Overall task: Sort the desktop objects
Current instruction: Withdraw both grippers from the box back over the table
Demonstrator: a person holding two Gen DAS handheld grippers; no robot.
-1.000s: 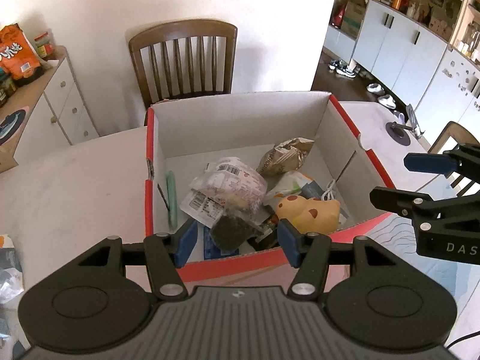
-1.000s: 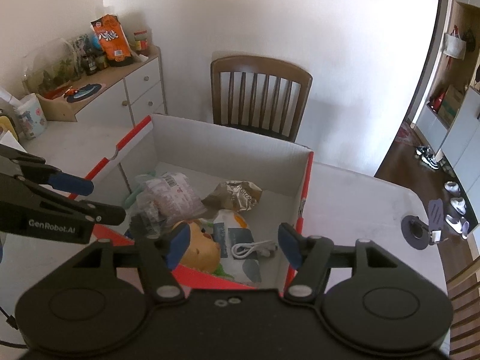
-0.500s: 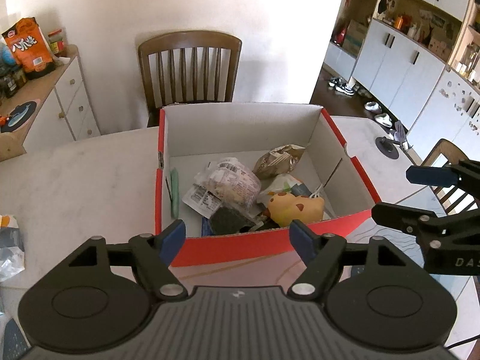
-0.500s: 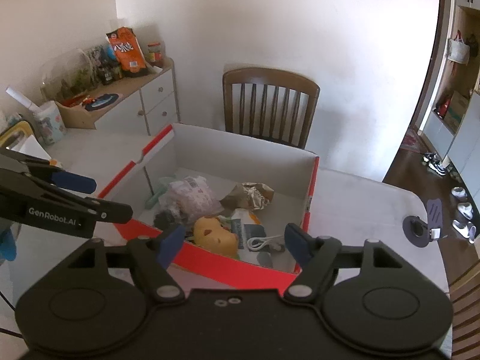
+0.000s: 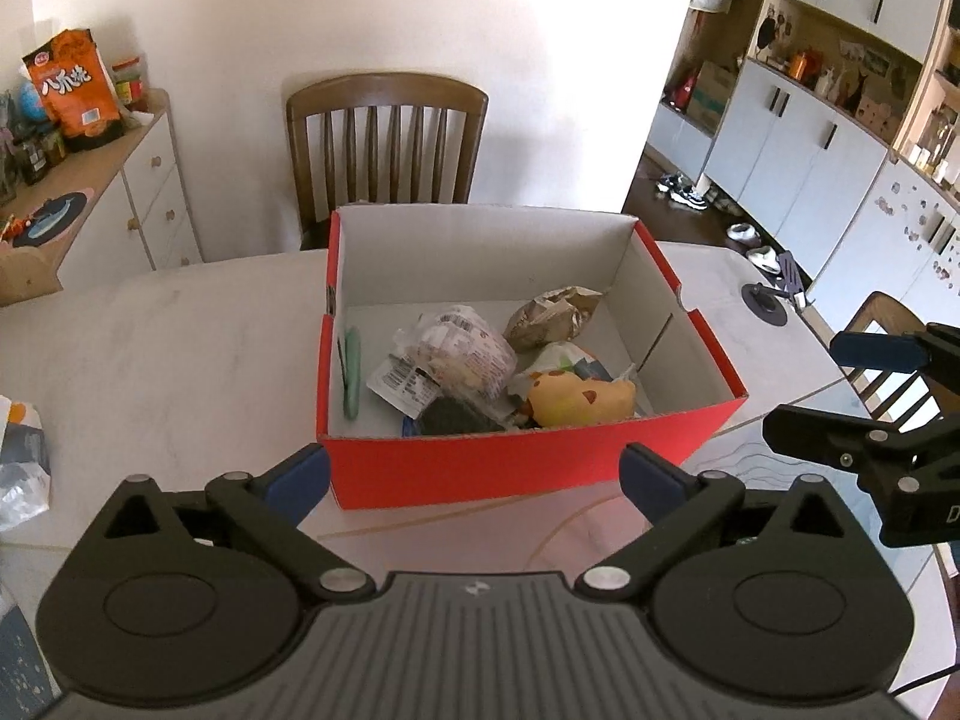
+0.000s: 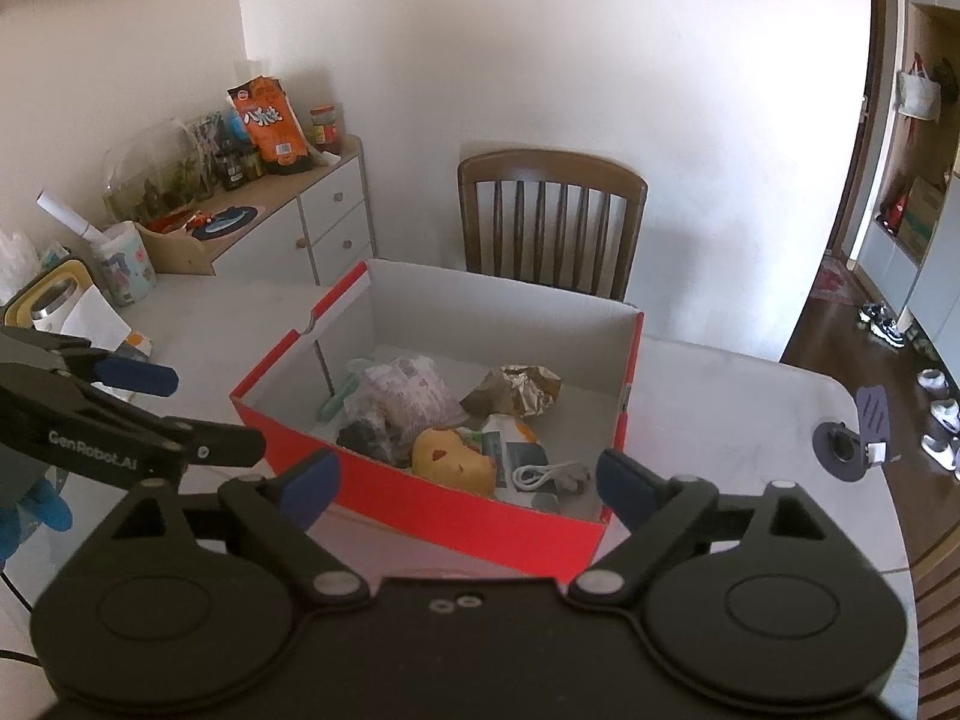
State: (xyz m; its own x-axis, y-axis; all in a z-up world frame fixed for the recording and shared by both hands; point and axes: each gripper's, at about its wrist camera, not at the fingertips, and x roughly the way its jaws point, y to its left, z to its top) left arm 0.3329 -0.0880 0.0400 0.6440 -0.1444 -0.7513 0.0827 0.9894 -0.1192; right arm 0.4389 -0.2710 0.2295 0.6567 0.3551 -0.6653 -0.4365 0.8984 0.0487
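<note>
A red cardboard box (image 5: pixel 528 462) stands on the white table (image 5: pixel 168 348); it also shows in the right wrist view (image 6: pixel 474 510). Inside lie a yellow spotted toy (image 5: pixel 576 399), a clear plastic packet (image 5: pixel 462 354), a crumpled brown wrapper (image 5: pixel 555 315), a green stick (image 5: pixel 351 378) and a white cable (image 6: pixel 549 474). My left gripper (image 5: pixel 477 477) is open and empty, held before the box's near wall. My right gripper (image 6: pixel 468 480) is open and empty, also short of the box. Each gripper shows at the edge of the other's view.
A wooden chair (image 5: pixel 387 144) stands behind the table. A white sideboard (image 5: pixel 120 204) with snack bags is at the left. Plastic wrappers (image 5: pixel 21 456) lie at the table's left edge. A round cable port (image 5: pixel 765 300) sits at the right.
Both grippers have pulled back and up from over the box and opened wider. The box contents have not moved.
</note>
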